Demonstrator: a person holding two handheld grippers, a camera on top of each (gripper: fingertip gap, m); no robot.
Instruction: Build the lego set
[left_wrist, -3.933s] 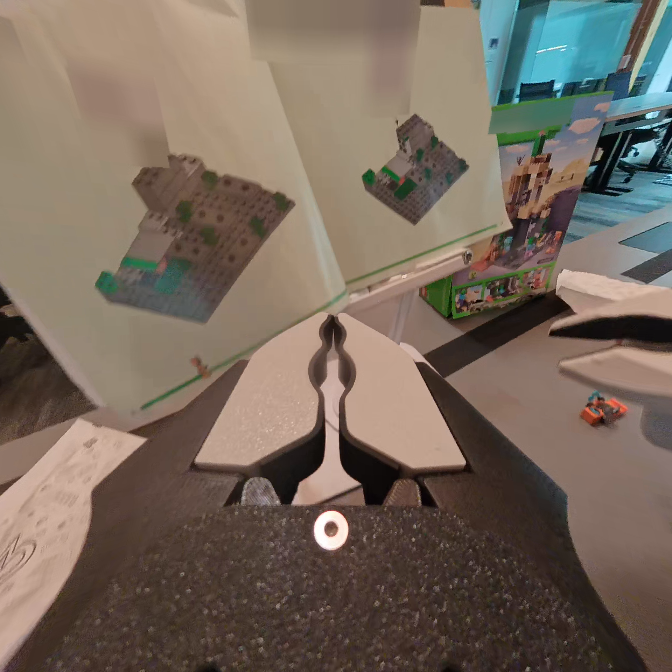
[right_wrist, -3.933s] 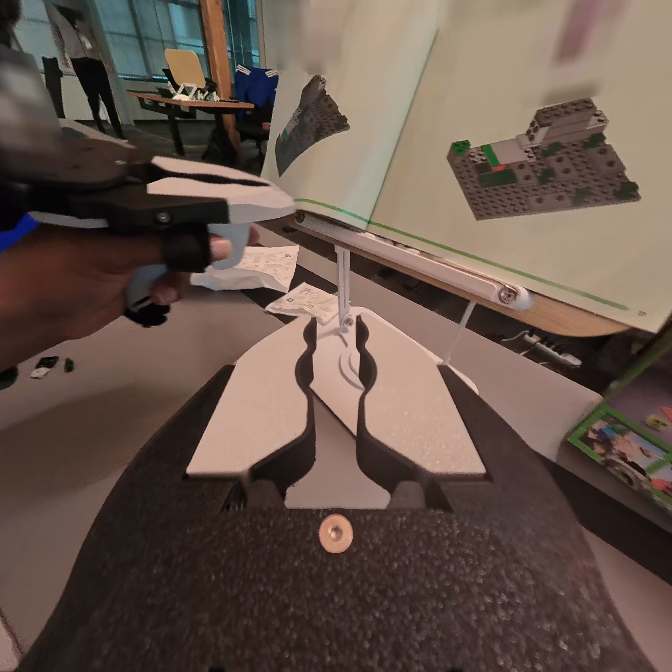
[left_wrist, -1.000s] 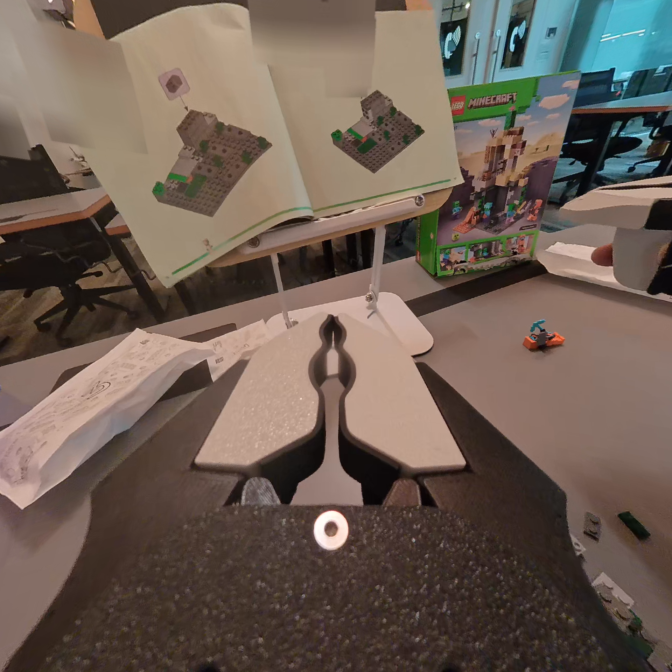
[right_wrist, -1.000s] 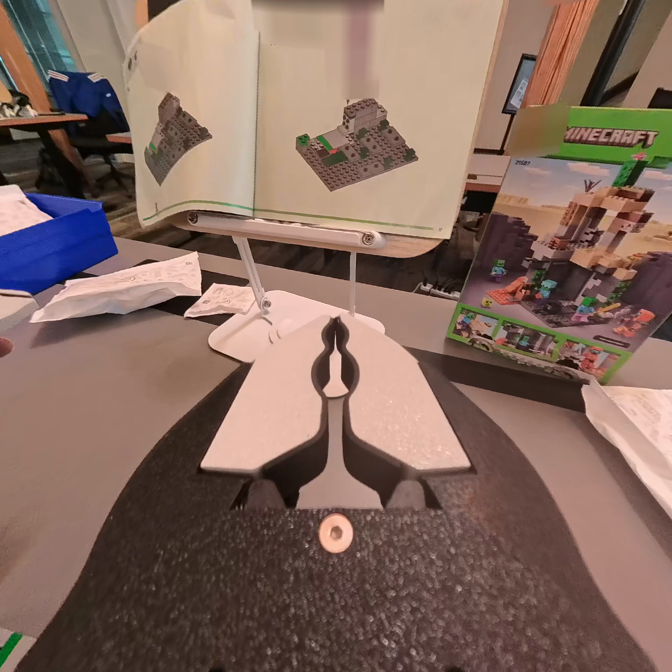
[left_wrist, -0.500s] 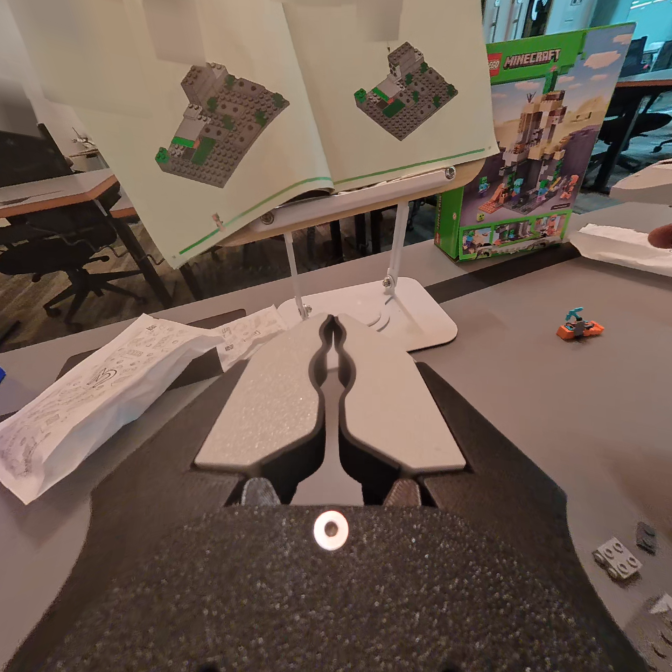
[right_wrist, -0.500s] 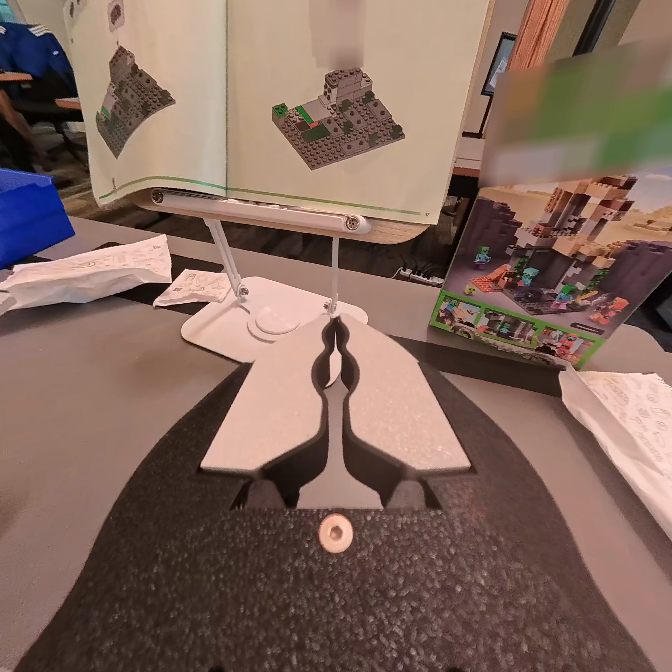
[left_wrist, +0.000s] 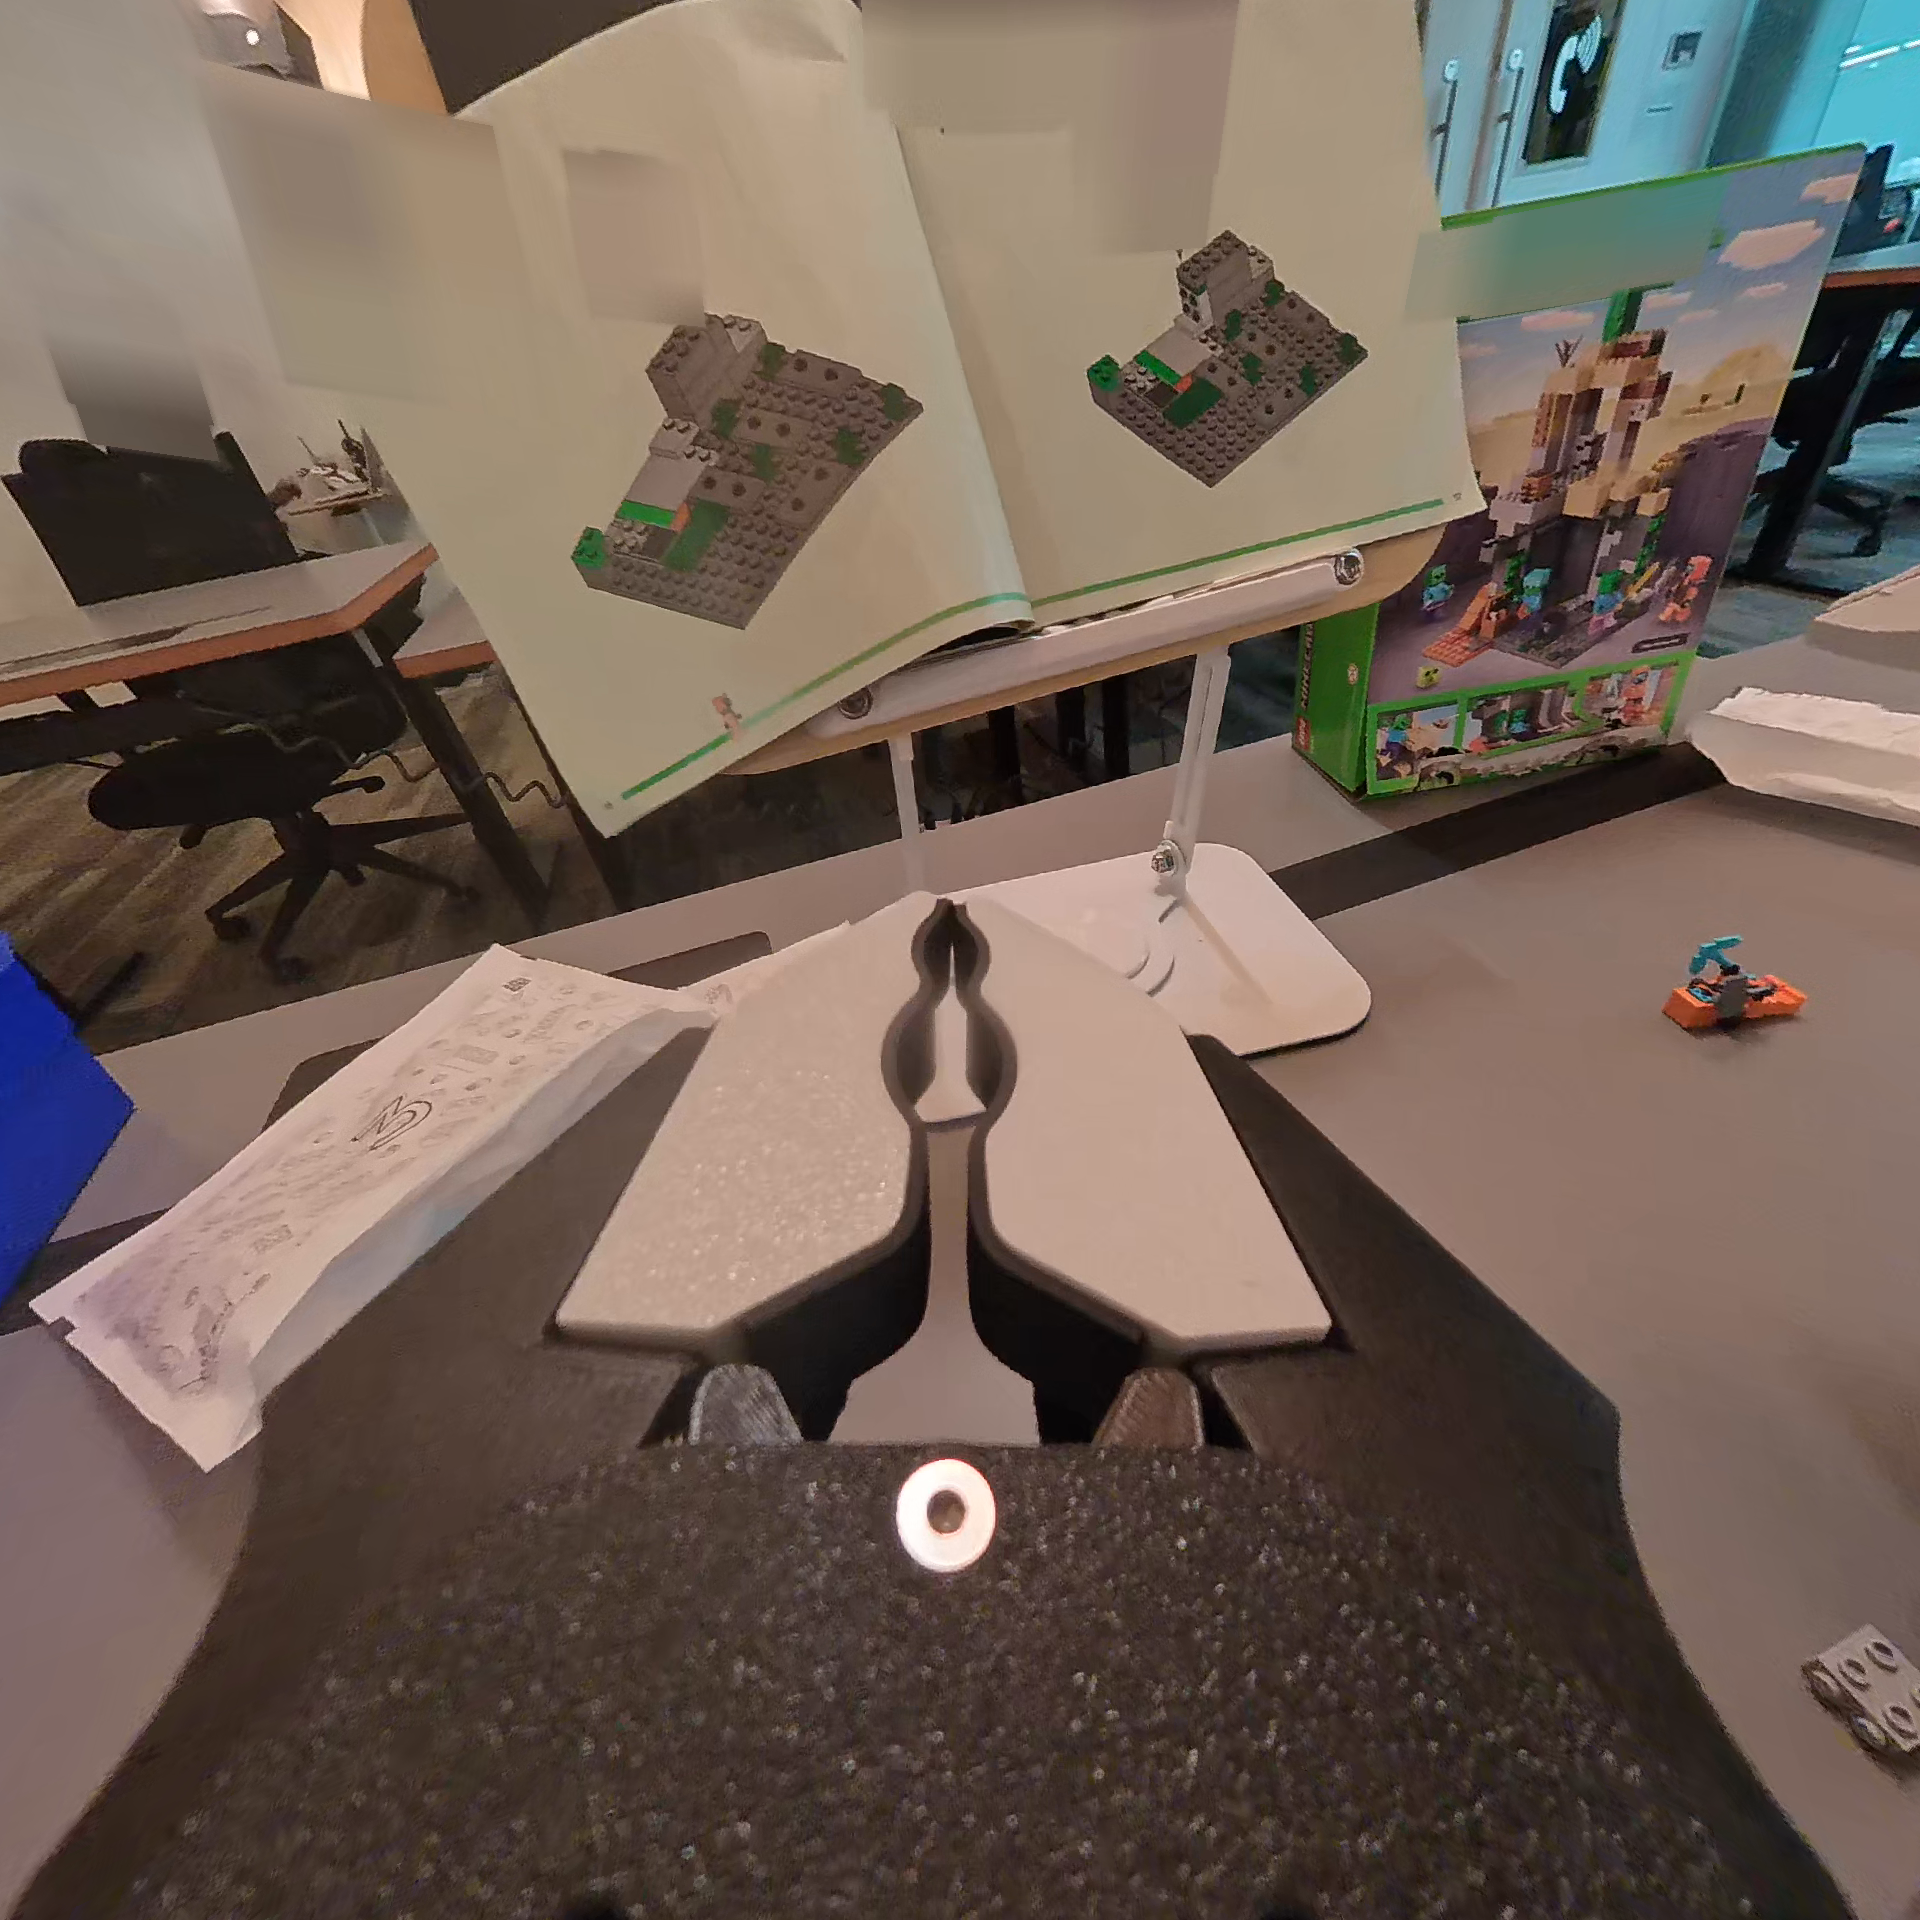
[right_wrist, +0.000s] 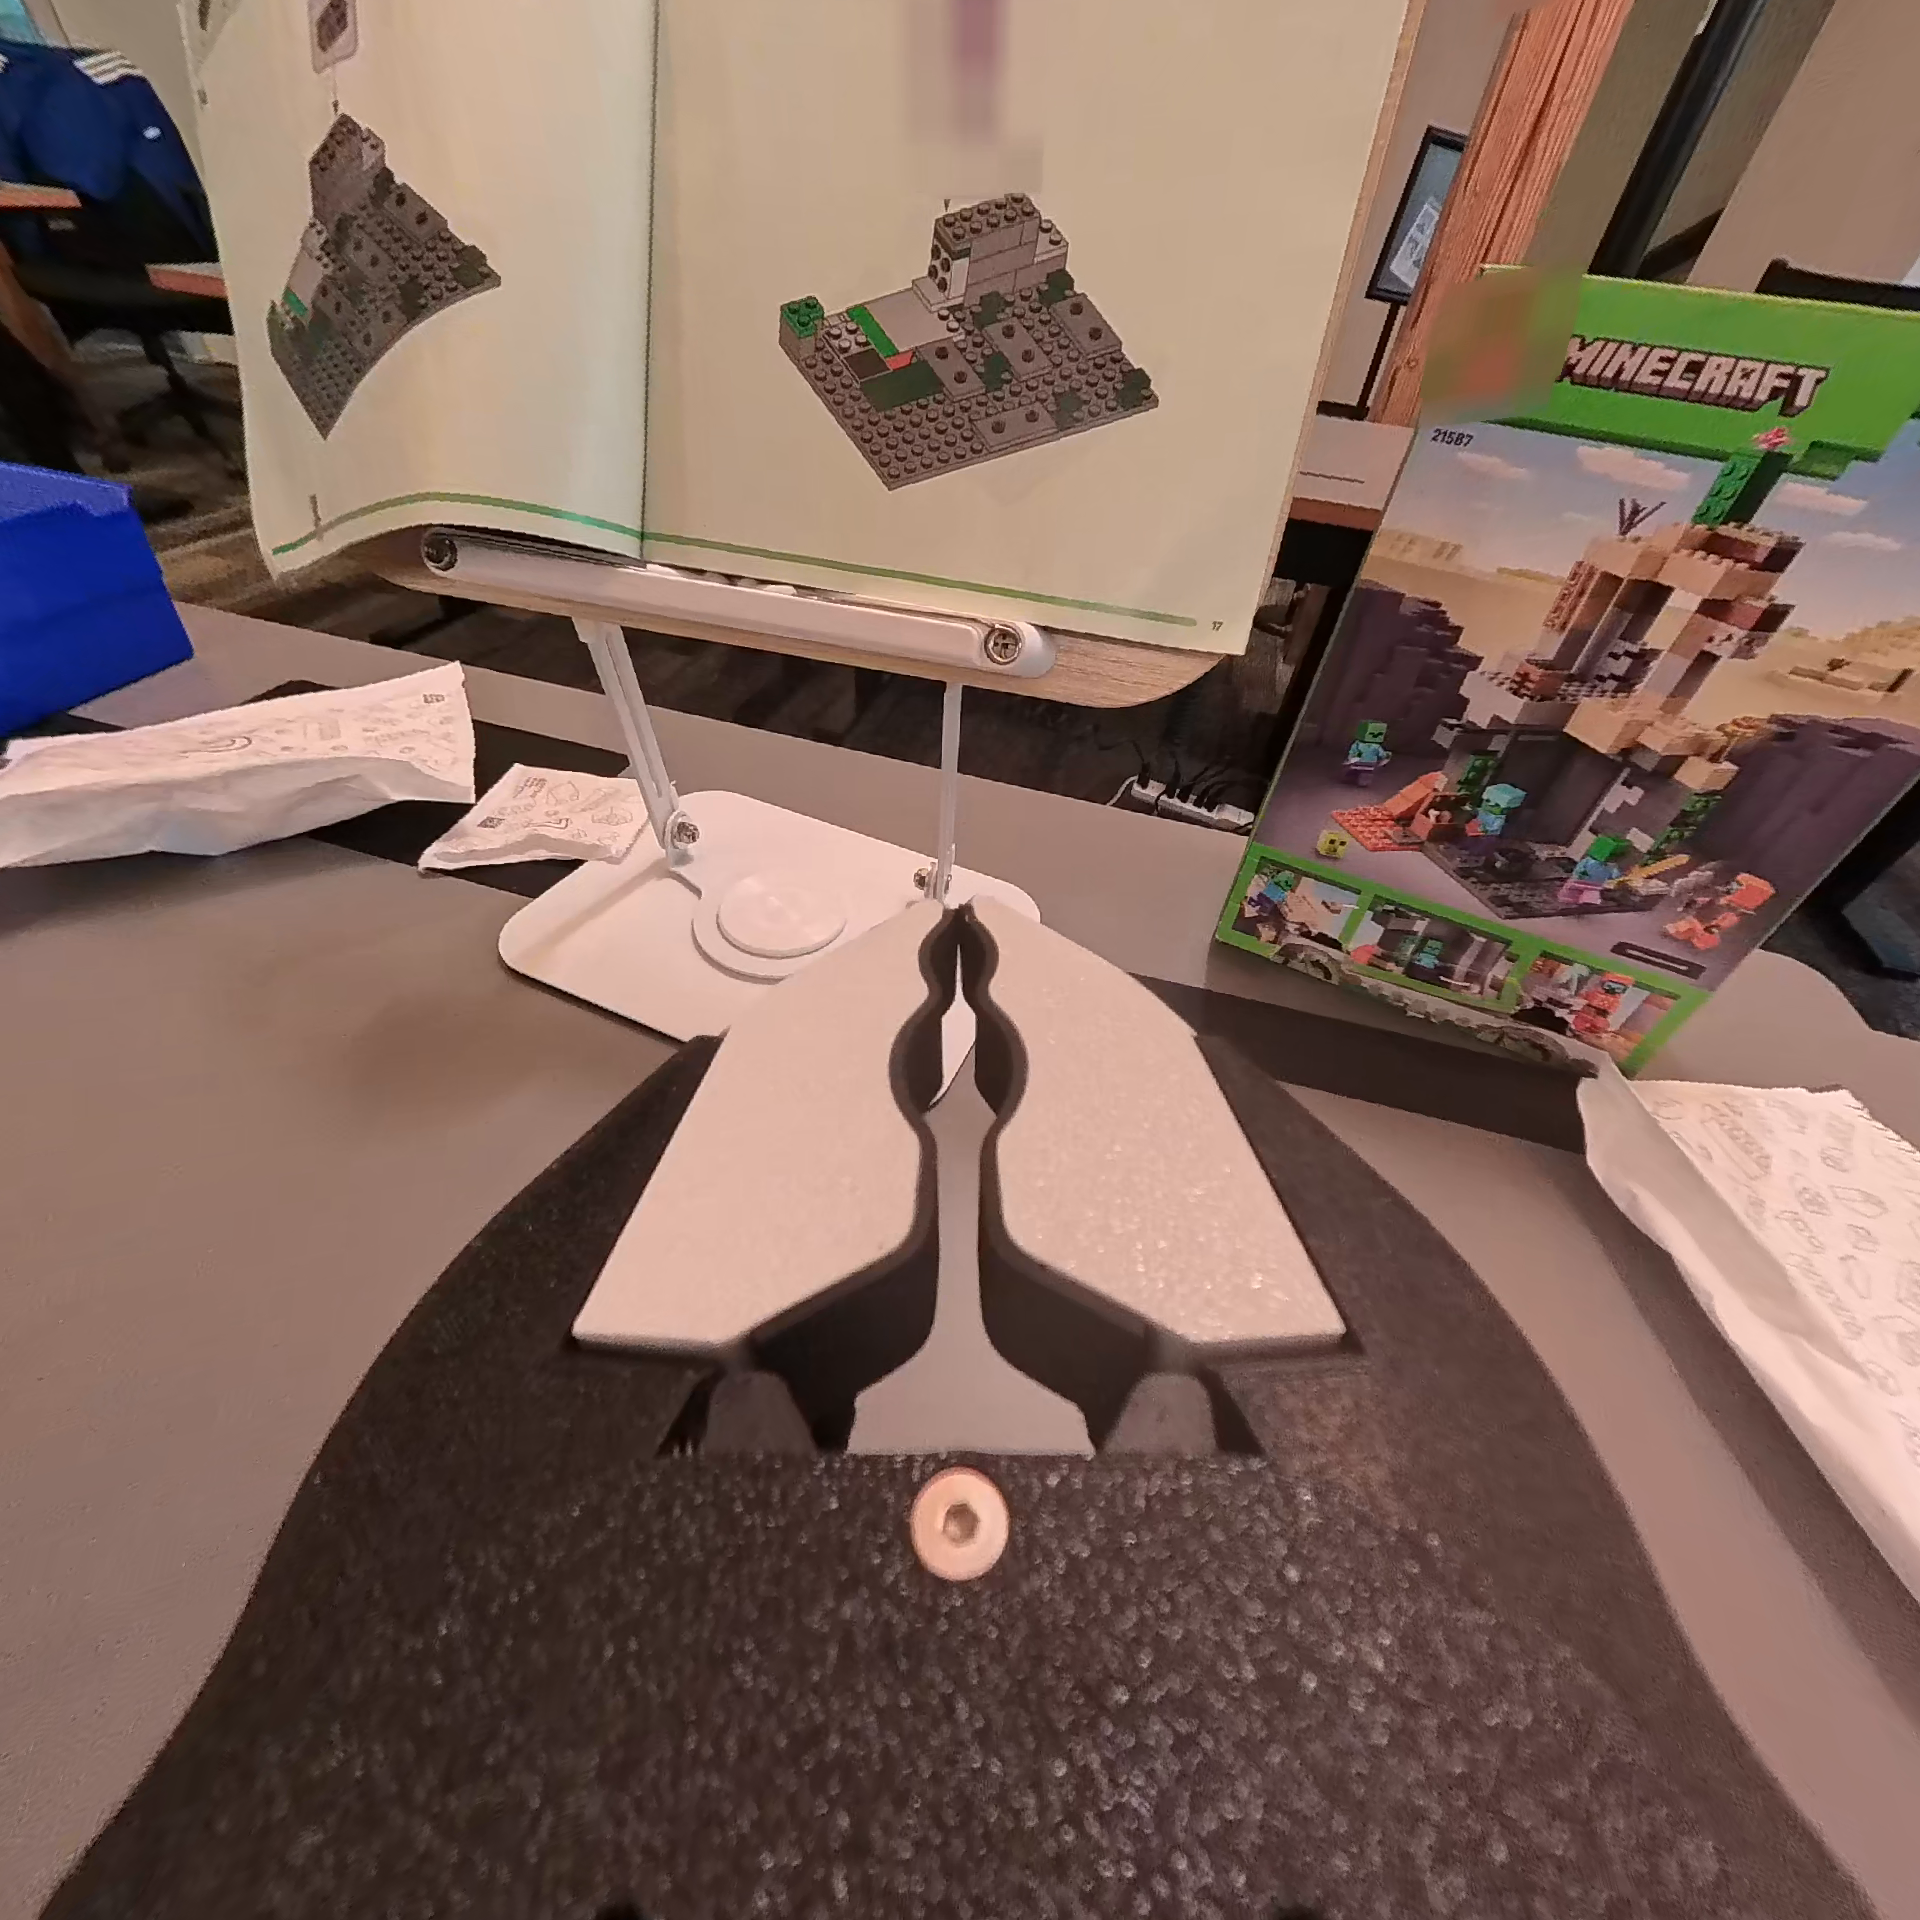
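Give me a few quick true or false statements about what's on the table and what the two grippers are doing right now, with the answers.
1. The left gripper is shut and holds nothing. True.
2. The instruction booklet lies flat on the table. False: it stands open on a white stand.
3. The set's box stands upright to the right of the stand. True.
4. The right gripper grips a grey brick. False: its fingers are shut and empty.
5. A small orange build sits on the table. True.
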